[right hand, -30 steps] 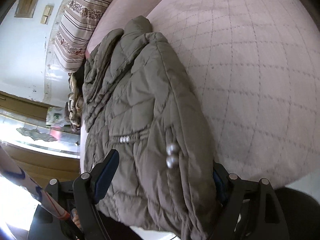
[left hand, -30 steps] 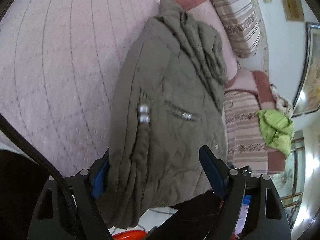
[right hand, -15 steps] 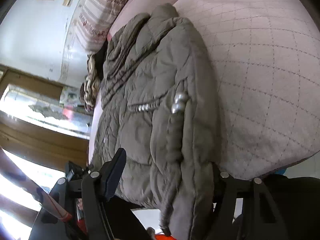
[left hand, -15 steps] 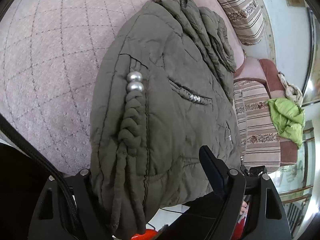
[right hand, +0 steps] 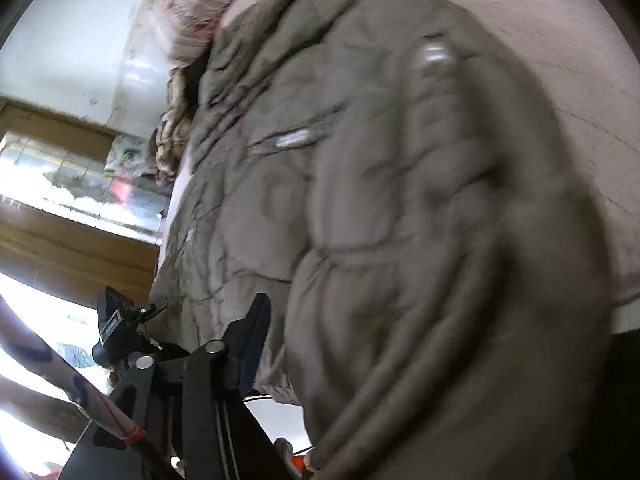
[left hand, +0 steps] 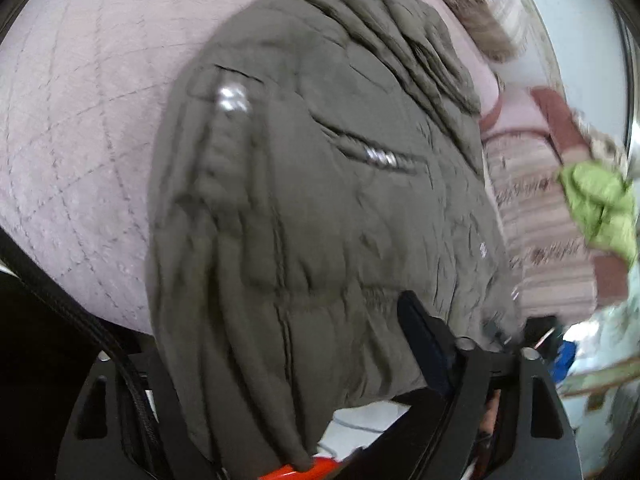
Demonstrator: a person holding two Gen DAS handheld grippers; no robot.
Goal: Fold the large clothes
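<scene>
An olive quilted jacket (left hand: 320, 200) lies folded on the pink quilted bed (left hand: 80, 120), its hem hanging over the bed's near edge. It fills the right wrist view (right hand: 400, 200) too. My left gripper (left hand: 296, 352) has the thick hem between its jaws; the right finger (left hand: 424, 344) shows, the left one is hidden under cloth. My right gripper (right hand: 400, 360) holds the same hem; only its left finger (right hand: 252, 344) shows. Both views are blurred.
Striped pillows (left hand: 536, 216) and a lime-green garment (left hand: 600, 208) lie to the right of the jacket. A wooden frame and bright window (right hand: 60, 216) stand at the left of the right wrist view. An orange object (left hand: 304, 470) lies below the hem.
Both grippers have swung and lifted with the hem, so the jacket fills more of each view and looks blurred. The right wrist view has tilted further.
</scene>
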